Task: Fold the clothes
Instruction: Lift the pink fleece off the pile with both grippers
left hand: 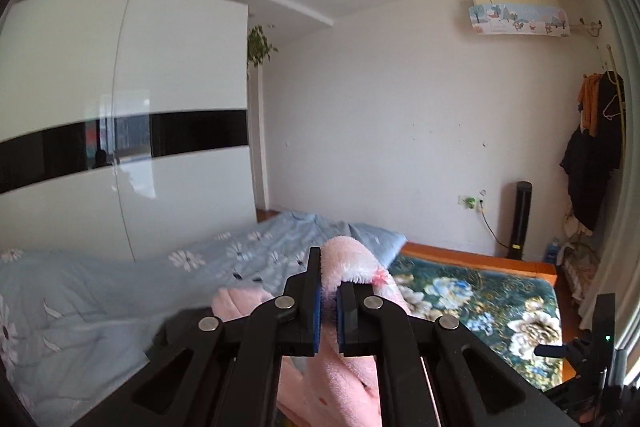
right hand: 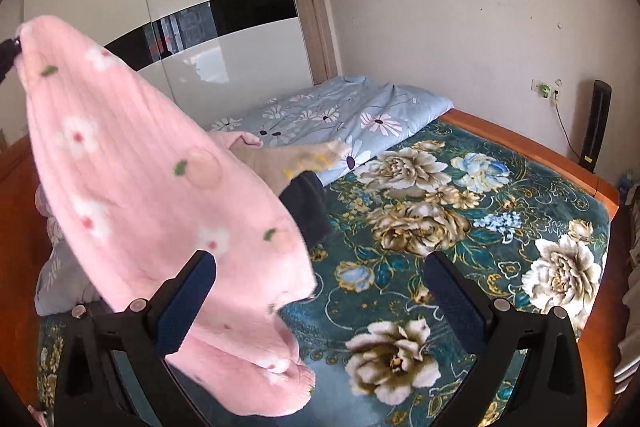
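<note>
My left gripper [left hand: 329,277] is shut on a fold of a fluffy pink garment [left hand: 344,347], held up in the air above the bed. In the right wrist view the same pink garment [right hand: 160,195], printed with small white flowers, hangs down from the upper left corner, where the left gripper's tip [right hand: 8,53] pinches it. My right gripper [right hand: 320,273] stands wide open above the bed; the hanging cloth drapes in front of its left finger [right hand: 188,295] but nothing is clamped between the fingers.
A green blanket with large flowers [right hand: 460,227] covers the bed. A light blue daisy quilt [right hand: 340,111] lies bunched at the far end, with a beige garment [right hand: 288,159] and a dark garment [right hand: 308,207] beside it. A white wardrobe [left hand: 120,131] stands on the left; a coat rack [left hand: 600,147] on the right.
</note>
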Available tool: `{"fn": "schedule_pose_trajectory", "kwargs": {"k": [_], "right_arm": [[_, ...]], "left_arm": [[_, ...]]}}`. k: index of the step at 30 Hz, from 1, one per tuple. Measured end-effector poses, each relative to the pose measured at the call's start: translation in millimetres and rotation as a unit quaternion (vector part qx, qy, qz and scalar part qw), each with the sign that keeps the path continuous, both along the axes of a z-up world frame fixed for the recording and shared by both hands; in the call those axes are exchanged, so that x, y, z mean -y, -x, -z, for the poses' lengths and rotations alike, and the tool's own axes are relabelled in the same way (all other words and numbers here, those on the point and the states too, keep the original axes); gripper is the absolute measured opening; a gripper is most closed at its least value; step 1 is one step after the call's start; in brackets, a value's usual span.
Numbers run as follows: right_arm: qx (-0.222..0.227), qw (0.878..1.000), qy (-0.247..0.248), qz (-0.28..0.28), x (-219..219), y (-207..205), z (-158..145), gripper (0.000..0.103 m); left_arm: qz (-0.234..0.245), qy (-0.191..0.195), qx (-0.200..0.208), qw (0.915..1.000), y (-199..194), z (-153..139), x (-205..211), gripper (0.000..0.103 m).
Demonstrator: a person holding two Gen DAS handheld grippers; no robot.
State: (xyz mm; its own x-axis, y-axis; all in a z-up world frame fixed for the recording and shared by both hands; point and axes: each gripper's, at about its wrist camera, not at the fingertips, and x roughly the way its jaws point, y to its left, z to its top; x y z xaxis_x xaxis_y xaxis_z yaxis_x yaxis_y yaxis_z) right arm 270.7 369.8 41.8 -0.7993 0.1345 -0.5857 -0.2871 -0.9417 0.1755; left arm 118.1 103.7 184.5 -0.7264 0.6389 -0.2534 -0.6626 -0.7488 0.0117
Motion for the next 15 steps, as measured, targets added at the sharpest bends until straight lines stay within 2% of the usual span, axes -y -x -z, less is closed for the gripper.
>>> {"fn": "schedule_pose_trajectory", "kwargs": {"k": [1,4,9,15], "right_arm": [[0.002,1.000,0.004,-0.007,3.3,-4.7,5.2,0.103],[0.013,0.999,0.017,-0.029,17.5,-9.8,19.1,0.103],[0.026,0.996,0.020,-0.078,54.4,3.4,23.7,0.103],[0.011,0.994,0.003,-0.111,97.9,37.1,4.8,0.099]], "left_arm": [[0.007,0.003,0.019,0.9998,-2.7,17.4,-4.1,0.006],[0.024,0.012,0.047,0.9986,-13.0,40.6,-23.0,0.006],[0.050,0.004,0.059,0.9970,-22.0,34.4,-38.6,0.006],[0.076,-0.001,0.039,0.9963,-36.8,21.9,-25.6,0.006]]}}
